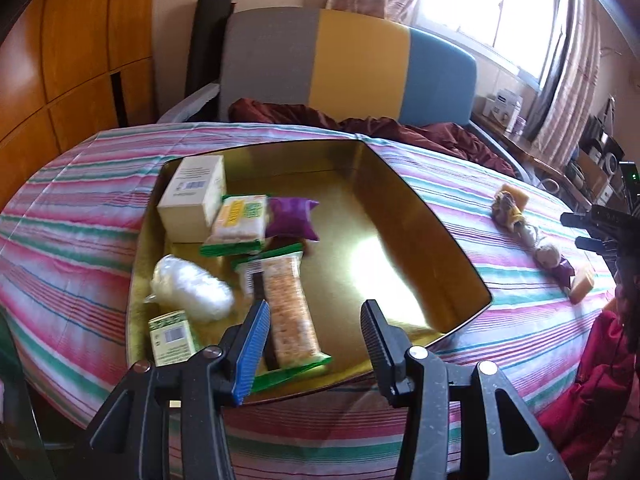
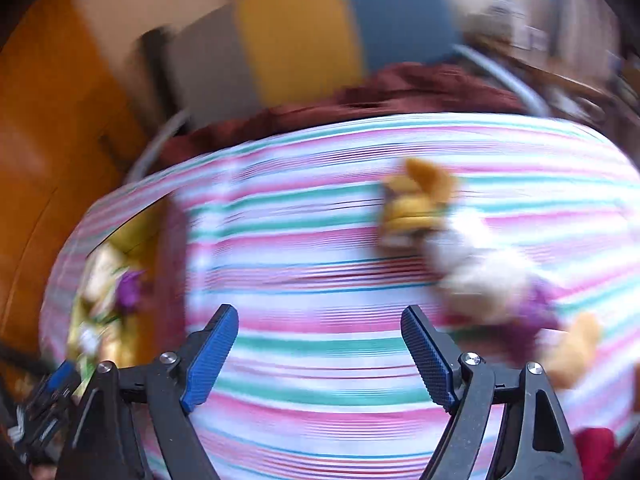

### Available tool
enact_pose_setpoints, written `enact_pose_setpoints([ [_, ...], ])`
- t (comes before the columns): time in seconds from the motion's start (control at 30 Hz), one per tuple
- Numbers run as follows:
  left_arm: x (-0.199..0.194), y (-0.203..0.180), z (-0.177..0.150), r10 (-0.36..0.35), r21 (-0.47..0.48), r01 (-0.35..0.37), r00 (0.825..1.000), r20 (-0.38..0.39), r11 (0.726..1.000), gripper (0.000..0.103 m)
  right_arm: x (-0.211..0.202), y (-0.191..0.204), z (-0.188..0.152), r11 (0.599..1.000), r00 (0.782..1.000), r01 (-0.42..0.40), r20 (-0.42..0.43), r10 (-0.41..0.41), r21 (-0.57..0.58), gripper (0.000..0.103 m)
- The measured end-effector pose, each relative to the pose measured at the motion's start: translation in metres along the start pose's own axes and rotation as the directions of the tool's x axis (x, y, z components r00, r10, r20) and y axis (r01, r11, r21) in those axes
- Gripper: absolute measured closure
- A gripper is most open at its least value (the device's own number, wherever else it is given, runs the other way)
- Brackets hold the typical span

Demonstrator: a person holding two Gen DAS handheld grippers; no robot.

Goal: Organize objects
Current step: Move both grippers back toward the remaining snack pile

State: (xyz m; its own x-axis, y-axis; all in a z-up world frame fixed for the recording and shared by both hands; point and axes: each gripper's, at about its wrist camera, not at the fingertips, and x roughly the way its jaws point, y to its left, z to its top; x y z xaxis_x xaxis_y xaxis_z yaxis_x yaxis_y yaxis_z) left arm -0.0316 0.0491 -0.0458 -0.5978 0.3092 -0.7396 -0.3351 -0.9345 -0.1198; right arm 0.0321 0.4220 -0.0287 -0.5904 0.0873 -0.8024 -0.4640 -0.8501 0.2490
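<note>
Striped cloth (image 1: 460,208) in pink, green and white over a bed or table, with a gold tin tray (image 1: 404,200) sunk in its middle. Left gripper (image 1: 316,320) over the tray's near edge, jaws partly apart, nothing pinched between the pads; a long cracker packet (image 1: 290,308) lying in the tray just below and beyond the left finger (partly hidden by it, whether touched cannot be told). Further into the tray, on its left side: a white box (image 1: 192,196) in the far corner, a green-edged biscuit pack (image 1: 240,220) leaning against it, a purple pouch (image 1: 292,218) just right of that. Nearer, a clear bag of something white (image 1: 188,288) and a small green-labelled box (image 1: 172,336) at the near left. Right half of the tray bare and shining.

Right gripper (image 2: 320,336) spread wide and empty above plain cloth, well right of the tray. Right wrist view heavily blurred. A loose row of small wrapped snacks (image 2: 472,256) on the cloth to the far right of those fingers, yellow, white and purple, not touched. Same row sharp in the left view, running from far to near along the right side.
</note>
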Motion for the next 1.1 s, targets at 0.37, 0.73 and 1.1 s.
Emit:
enact_pose_setpoints([
  [0.37,0.012,-0.085,0.013,-0.131,0.192,0.137,0.99,-0.043,0.972,0.055,-0.013,-0.159,0.0,0.847,0.991,0.036,0.089,-0.098,0.53,0.01],
  [0.73,0.038,-0.168,0.039,-0.247,0.27,0.27,0.962,-0.117,0.924,0.055,-0.013,-0.164,-0.005,0.817,0.991,-0.035,0.127,-0.046,0.576,0.008],
  [1.1,0.084,-0.233,0.068,-0.243,0.356,0.296,0.952,-0.187,0.887,0.045,-0.014,-0.17,-0.009,0.79,0.988,-0.1,0.154,0.006,0.605,0.006],
])
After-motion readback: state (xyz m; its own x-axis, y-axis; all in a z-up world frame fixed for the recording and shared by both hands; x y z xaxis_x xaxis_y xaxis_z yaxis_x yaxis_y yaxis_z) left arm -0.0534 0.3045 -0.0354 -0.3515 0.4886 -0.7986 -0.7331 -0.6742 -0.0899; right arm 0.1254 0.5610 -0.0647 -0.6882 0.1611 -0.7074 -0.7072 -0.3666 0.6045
